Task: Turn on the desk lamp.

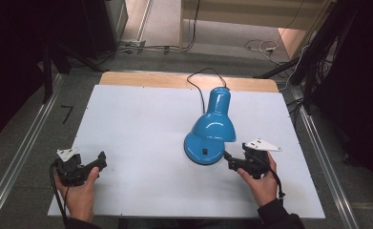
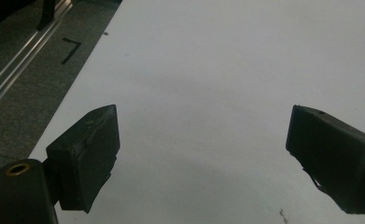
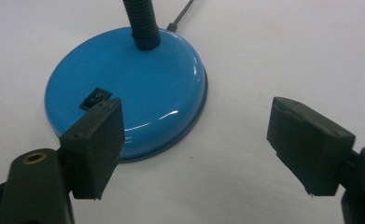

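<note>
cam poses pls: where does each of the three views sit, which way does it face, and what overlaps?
High view: above the person's side, facing forward and down on the white table; both hands, left gripper and right gripper show.
Left gripper view: rides the left gripper, facing bare tabletop; open jaws show.
Right gripper view: rides the right gripper, facing the glossy blue metal desk lamp; open jaws show.
Shared: high and right gripper views both show the lamp's base and black rocker switch.

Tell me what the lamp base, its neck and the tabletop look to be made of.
Lamp base: likely painted metal, glossy blue with sharp highlights.
Neck: ribbed black flexible tube, metal or plastic unclear.
Tabletop: matte white board, no glare; bare wood shows at its far edge.
</note>
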